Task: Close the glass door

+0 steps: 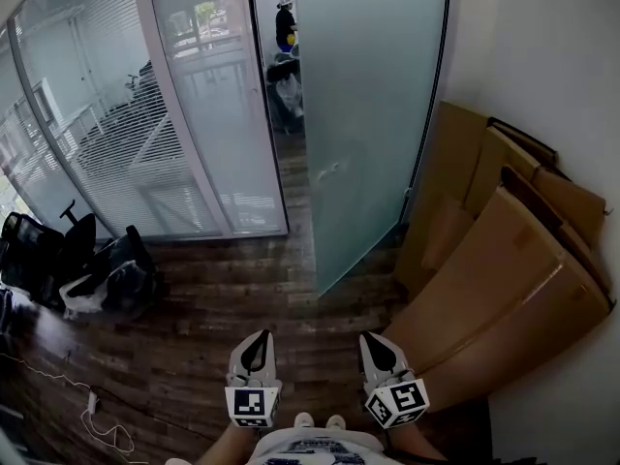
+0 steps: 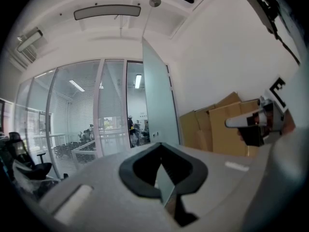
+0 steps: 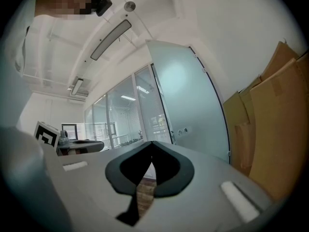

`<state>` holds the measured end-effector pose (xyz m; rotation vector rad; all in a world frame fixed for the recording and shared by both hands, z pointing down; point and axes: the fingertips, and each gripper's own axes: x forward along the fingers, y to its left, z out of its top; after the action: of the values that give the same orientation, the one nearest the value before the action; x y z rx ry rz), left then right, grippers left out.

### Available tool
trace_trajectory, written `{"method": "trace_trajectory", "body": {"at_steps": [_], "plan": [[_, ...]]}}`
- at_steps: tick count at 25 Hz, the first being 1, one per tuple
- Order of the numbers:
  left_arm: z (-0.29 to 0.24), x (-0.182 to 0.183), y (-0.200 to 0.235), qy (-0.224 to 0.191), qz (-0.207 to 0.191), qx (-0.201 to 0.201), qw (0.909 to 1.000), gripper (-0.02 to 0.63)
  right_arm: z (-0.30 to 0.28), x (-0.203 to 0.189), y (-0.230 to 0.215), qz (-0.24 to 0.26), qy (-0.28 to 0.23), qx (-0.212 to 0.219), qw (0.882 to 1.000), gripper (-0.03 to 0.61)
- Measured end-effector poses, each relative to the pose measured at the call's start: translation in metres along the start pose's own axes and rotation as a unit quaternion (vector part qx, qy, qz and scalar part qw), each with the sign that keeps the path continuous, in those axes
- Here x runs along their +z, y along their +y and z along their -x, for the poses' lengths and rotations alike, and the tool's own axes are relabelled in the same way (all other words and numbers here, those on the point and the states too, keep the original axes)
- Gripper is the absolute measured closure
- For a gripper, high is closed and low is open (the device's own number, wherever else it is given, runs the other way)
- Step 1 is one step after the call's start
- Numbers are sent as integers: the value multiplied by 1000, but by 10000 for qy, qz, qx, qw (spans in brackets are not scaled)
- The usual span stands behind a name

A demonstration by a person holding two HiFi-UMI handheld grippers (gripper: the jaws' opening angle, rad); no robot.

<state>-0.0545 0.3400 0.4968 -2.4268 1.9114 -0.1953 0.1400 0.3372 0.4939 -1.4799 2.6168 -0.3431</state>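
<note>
So the glass door (image 1: 373, 114) is wide open here, upper middle of the frame in the head view. It's swung in toward the wall at the right, with its free edge facing the person. The doorway (image 1: 276, 76) it belongs to is the gap just left of it, next to the glass partition (image 1: 116, 124) with the blinds. The handle (image 1: 331, 170) sits near that free edge, roughly mid-height. I'd guess that's the bit to go for, since it's the side nearest the person

Both tools are down at the bottom centre of the frame, well apart from the door. The left hand-held gripper (image 1: 258, 339) has its jaws together with nothing in them. The right hand-held gripper (image 1: 372, 341) is the same, tips meeting and empty. They're held level, side by side, aimed at the door. To me that looks like a carry pose while lining up, not a grab

Cardboard boxes (image 1: 504, 269) lean on the wall at the right, behind the open panel. They're on the opposite side from the way it has to swing shut, so they shouldn't get in the way. My read is the closing hasn't really started. The next thing needed is getting a hand-held gripper over the wooden floor (image 1: 194, 356) up to the door's edge or handle, then swinging it left toward the frame
</note>
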Motion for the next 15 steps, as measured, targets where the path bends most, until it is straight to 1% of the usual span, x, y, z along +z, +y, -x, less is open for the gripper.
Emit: {"method": "trace_trajectory", "body": {"at_steps": [7,11,15], "plan": [[1,4,-18,28,39,59,10000,611,14,-4,-14,-62,97,24,9999,571],[5,0,-29,80,68,120,9999,611,22,-4,-20,-41,92,81,9999,571],[10,-3,-37,32,-37,164,9999,611,30,-5,-26,-65,107,100,9999,571]]}}
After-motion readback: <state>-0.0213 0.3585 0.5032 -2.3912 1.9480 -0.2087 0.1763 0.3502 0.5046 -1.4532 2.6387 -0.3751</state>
